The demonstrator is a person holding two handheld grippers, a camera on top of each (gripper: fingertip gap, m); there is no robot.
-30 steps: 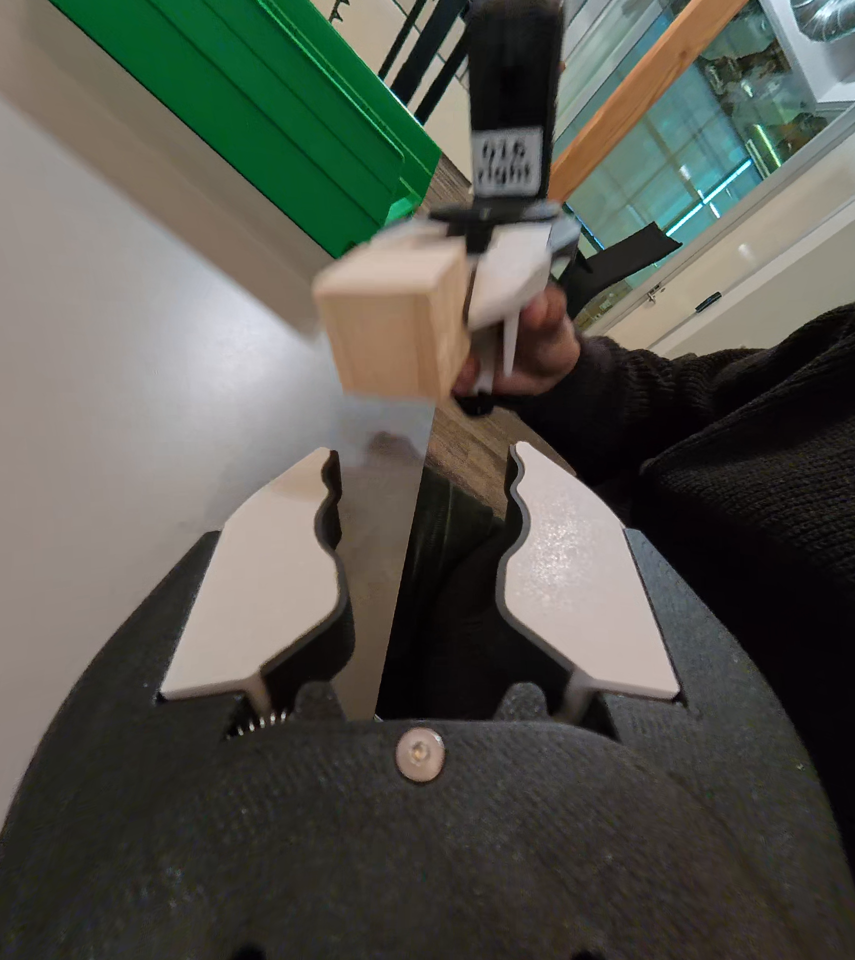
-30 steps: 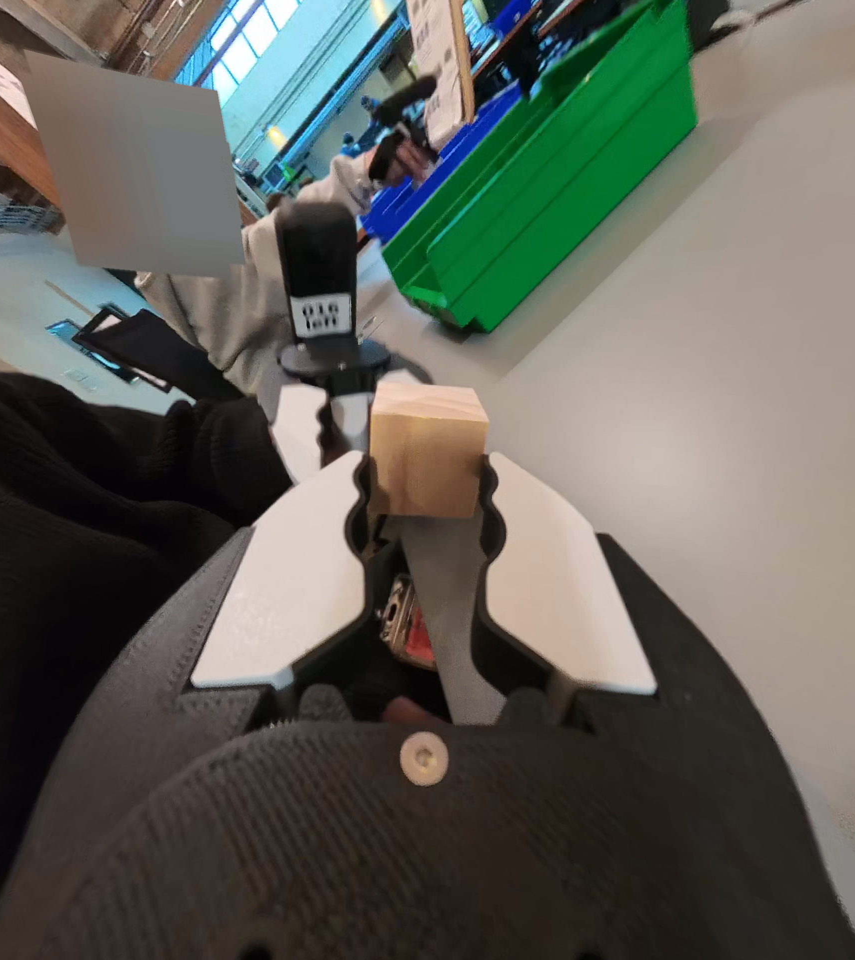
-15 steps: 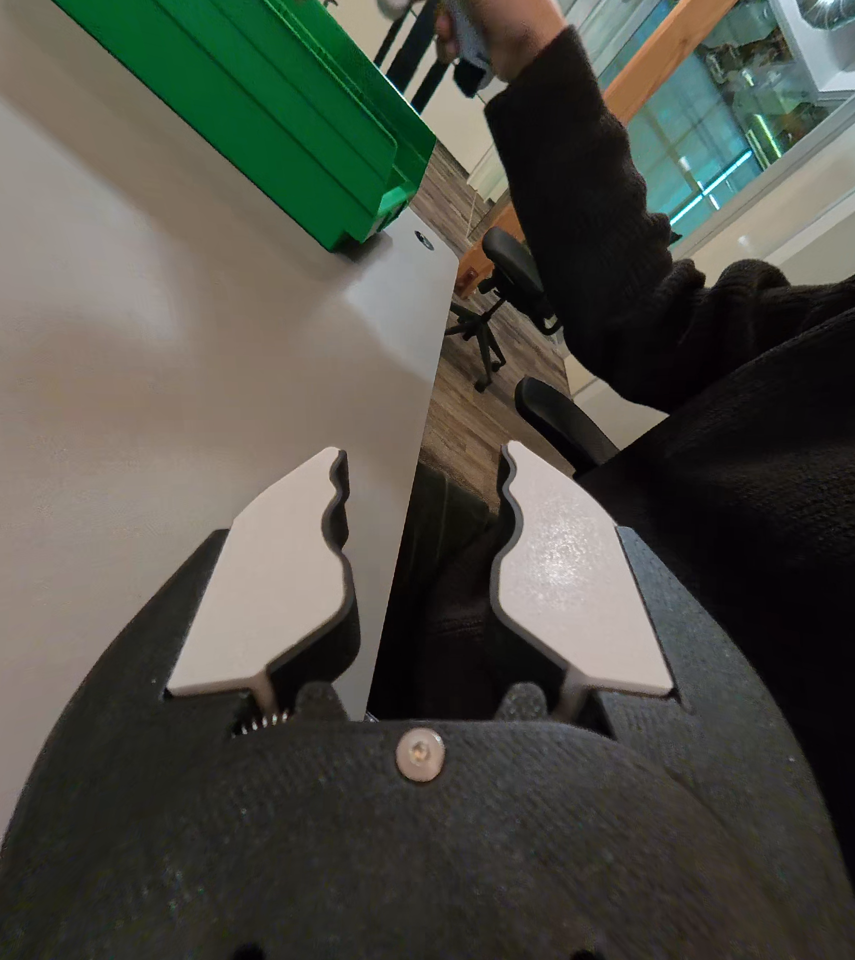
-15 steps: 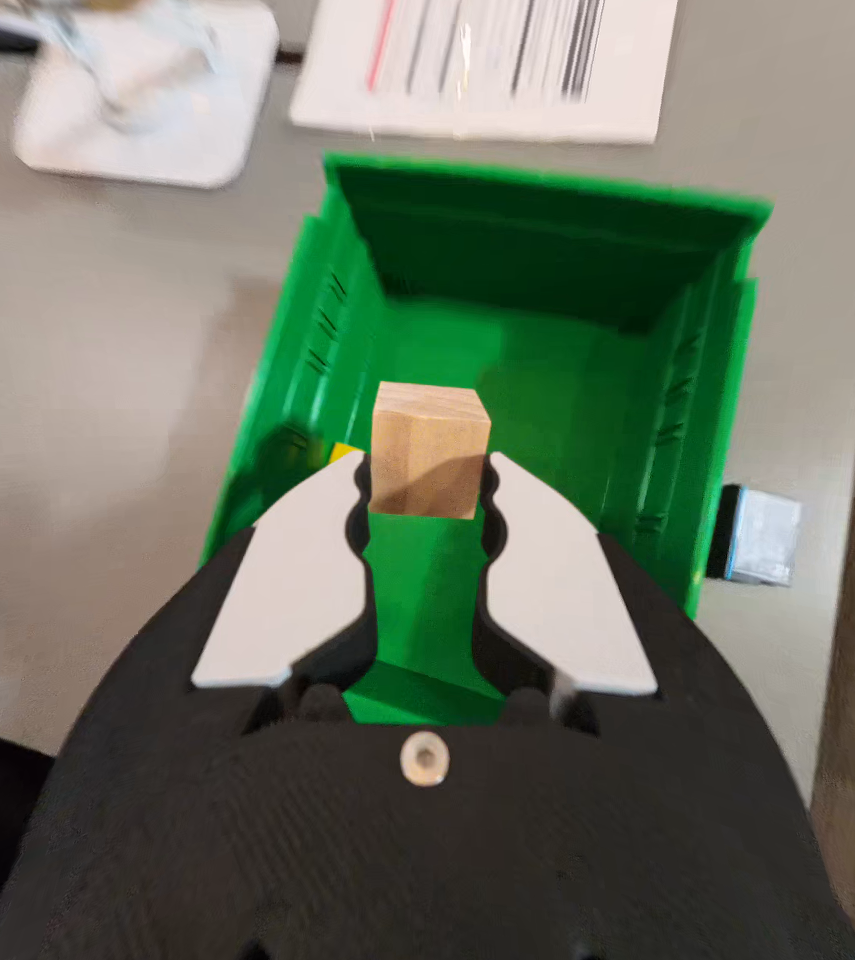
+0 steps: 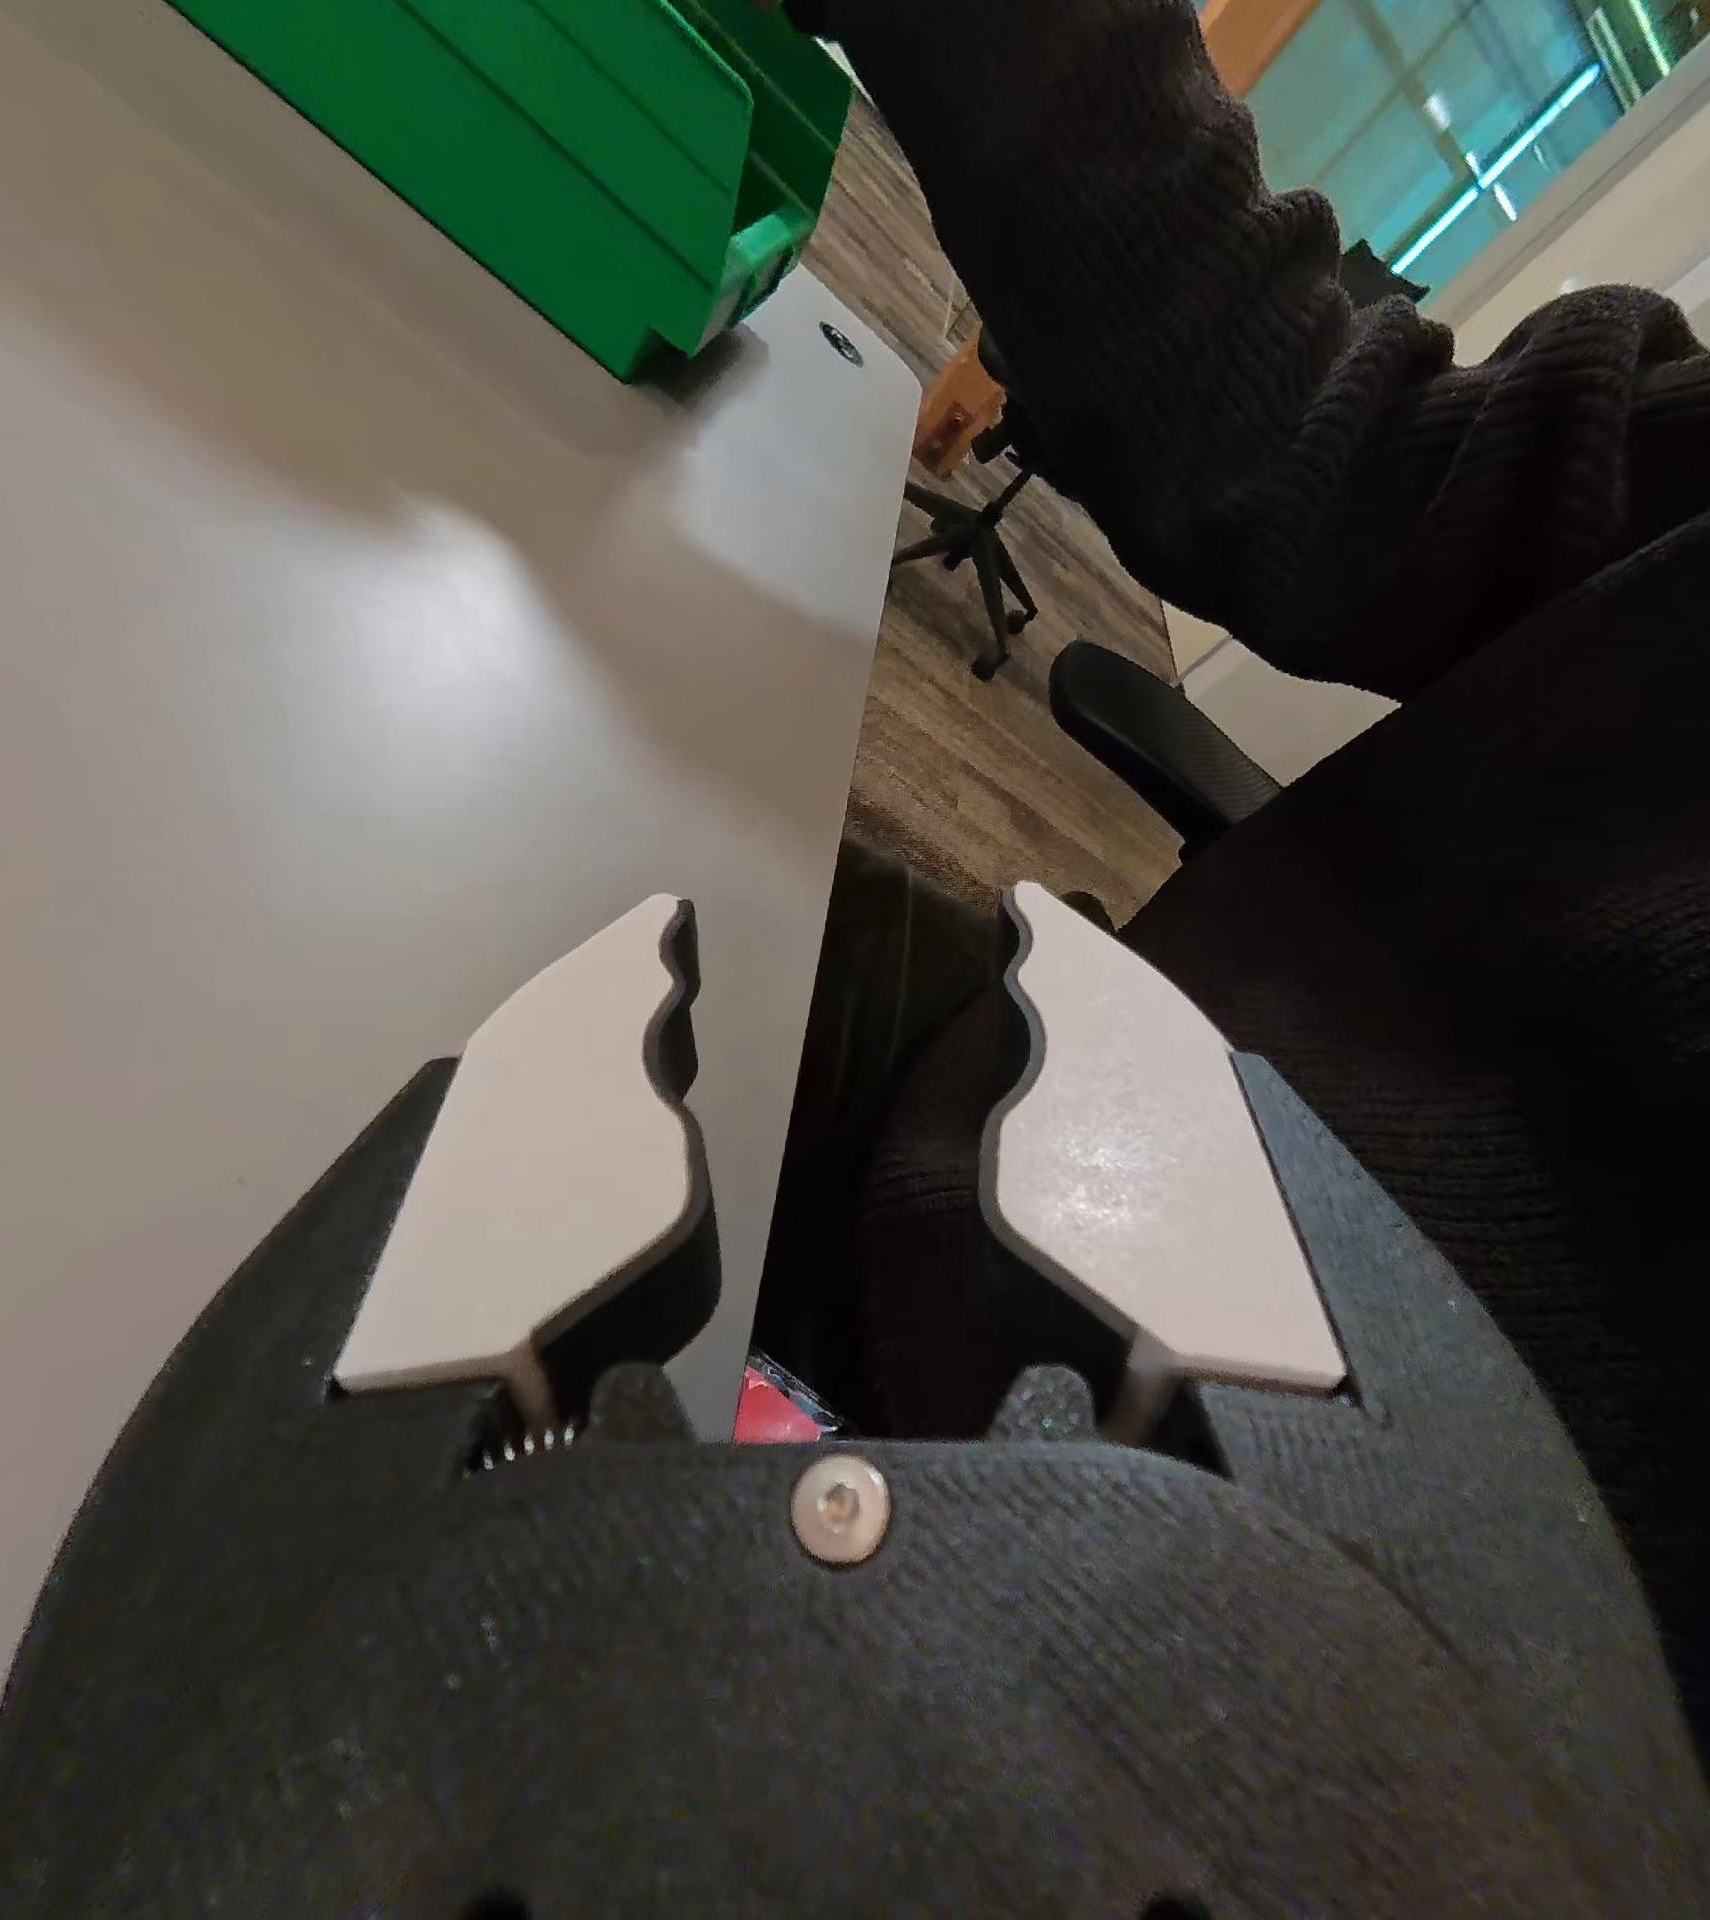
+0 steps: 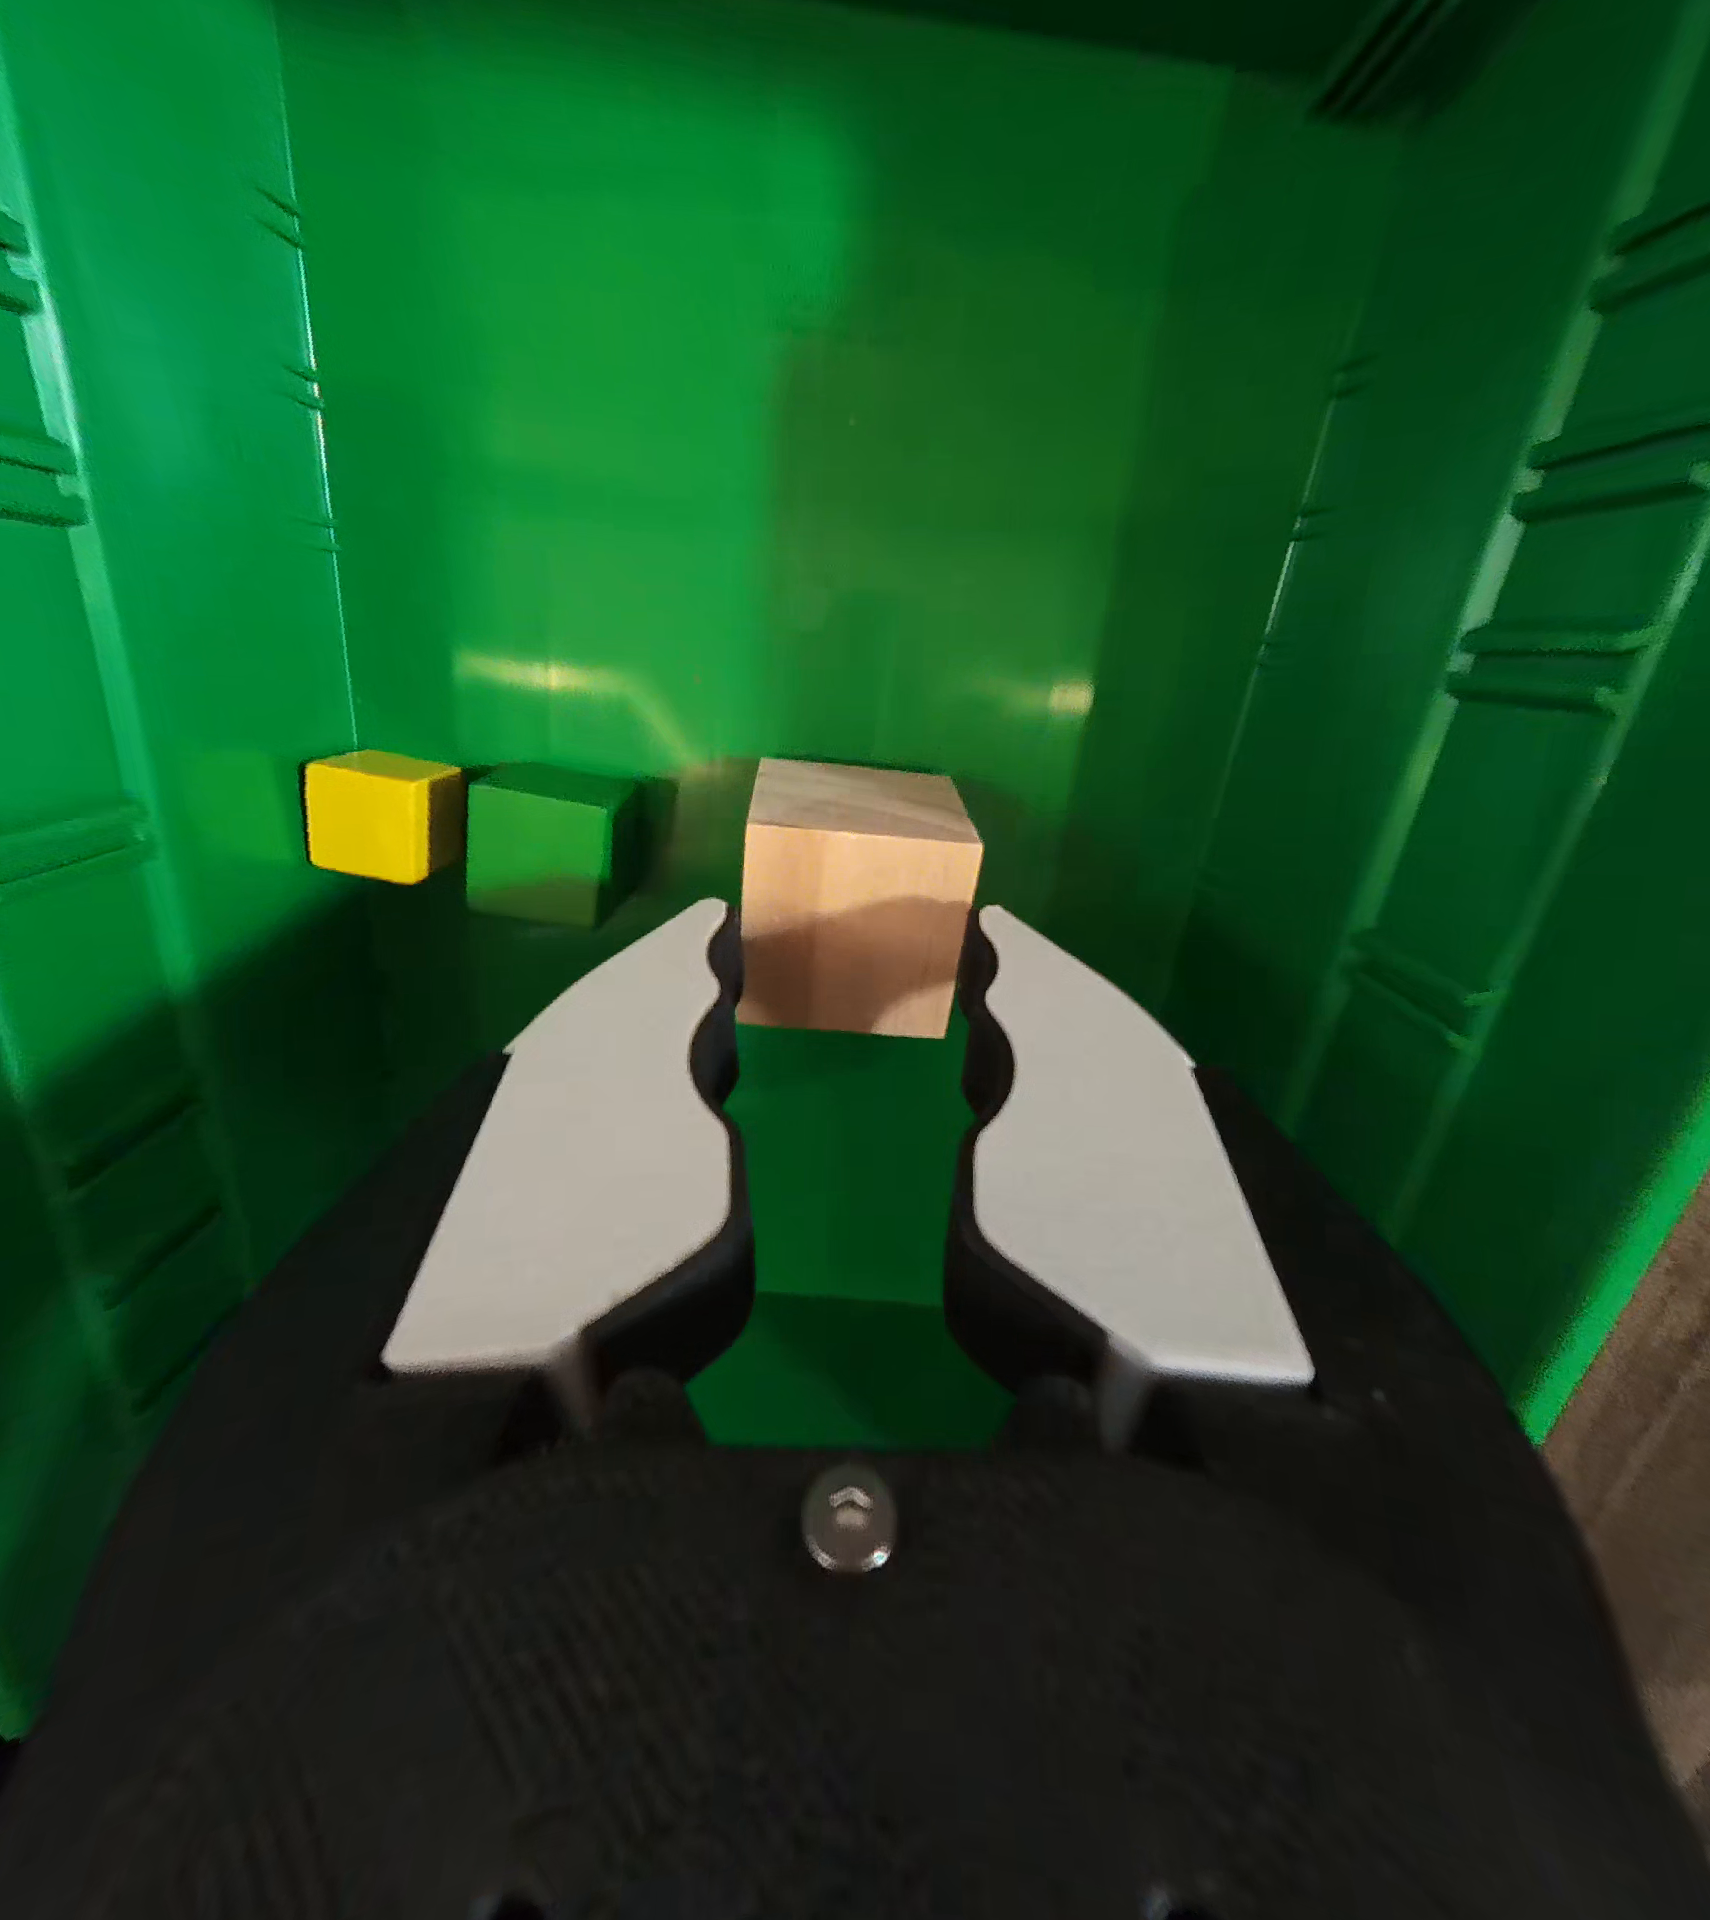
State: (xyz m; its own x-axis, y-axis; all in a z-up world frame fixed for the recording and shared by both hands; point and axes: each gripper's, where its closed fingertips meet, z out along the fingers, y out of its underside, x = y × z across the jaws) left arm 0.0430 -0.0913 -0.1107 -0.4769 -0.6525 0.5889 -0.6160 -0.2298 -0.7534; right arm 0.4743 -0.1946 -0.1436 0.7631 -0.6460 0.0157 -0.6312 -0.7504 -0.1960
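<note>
My right gripper (image 6: 851, 920) is shut on a plain wooden cube (image 6: 856, 894) and holds it down inside a green plastic bin (image 6: 1453, 623), close above the bin's floor. A yellow cube (image 6: 378, 816) and a green cube (image 6: 550, 857) lie side by side on the bin floor to the left of the wooden cube. My left gripper (image 5: 846, 914) is open and empty, hovering over the near edge of a grey table (image 5: 259, 675). The green bin (image 5: 518, 156) shows from outside at the table's far end in the left wrist view.
A person's black knitted sleeve (image 5: 1194, 312) reaches over the bin. Beyond the table edge are a wood-pattern floor (image 5: 965, 769) and black office chairs (image 5: 1142, 738). The bin walls close in on both sides of my right gripper.
My right gripper has carried the wooden cube from near the left gripper, over the bin and down inside it. The left gripper stays open and has barely moved.
</note>
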